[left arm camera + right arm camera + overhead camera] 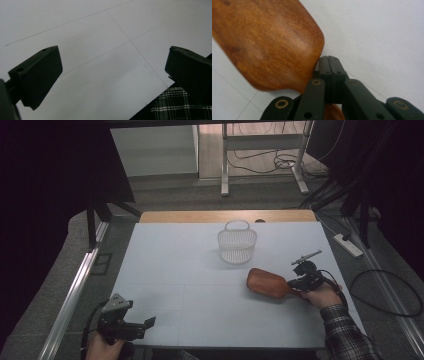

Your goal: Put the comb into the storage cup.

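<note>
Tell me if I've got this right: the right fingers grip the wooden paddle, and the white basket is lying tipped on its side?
Not quite. In the high view the white basket stands upright, opening upward. The right gripper does grip the wooden paddle.

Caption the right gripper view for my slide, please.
Right gripper shut on the wooden paddle by its handle, above the white table.

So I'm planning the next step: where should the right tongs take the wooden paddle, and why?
Probably up and toward the white basket. The right tongs are shut on the wooden paddle at its handle, and the basket stands upright just beyond its blade.
</note>
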A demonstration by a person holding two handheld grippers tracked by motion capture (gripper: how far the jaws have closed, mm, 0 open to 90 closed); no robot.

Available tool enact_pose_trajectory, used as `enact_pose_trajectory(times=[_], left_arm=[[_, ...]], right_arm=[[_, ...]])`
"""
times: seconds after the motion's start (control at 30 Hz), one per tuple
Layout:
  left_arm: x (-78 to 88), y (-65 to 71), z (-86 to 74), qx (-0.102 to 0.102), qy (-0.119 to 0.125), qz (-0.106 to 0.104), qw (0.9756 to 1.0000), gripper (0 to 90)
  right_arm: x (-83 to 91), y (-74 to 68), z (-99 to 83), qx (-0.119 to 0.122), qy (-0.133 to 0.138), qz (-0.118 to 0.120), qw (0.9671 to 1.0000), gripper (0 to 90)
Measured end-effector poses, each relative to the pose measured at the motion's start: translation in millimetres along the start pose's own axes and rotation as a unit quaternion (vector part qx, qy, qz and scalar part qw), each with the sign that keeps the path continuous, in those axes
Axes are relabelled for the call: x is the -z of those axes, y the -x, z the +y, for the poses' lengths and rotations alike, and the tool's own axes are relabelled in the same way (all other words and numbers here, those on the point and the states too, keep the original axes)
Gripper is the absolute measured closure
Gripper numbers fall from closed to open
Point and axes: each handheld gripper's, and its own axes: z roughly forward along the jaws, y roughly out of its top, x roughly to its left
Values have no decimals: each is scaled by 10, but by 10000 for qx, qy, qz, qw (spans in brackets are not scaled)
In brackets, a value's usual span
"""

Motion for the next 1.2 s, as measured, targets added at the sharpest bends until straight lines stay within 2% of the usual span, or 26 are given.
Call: enact_pose_trajectory(times=[0.33, 0.83, 0.97, 1.1, 1.2], left_arm=[[0, 1, 0, -2, -3, 6, 10000, 16], [-6, 5, 4, -6, -13, 35, 10000, 16], [-7, 5, 6, -7, -18, 34, 10000, 16], [-7, 9, 6, -11, -25, 40, 10000, 16], [-8, 8, 6, -9, -26, 42, 10000, 16]], right_arm=[[77, -58, -149, -66, 2, 132, 9999, 898], [186, -220, -336, 2, -46, 266, 9996, 898], [198, -235, -344, 33, -39, 234, 9997, 898], [257, -239, -333, 21, 81, 93, 9999, 895], [322, -247, -336, 13, 224, -2, 9997, 820]])
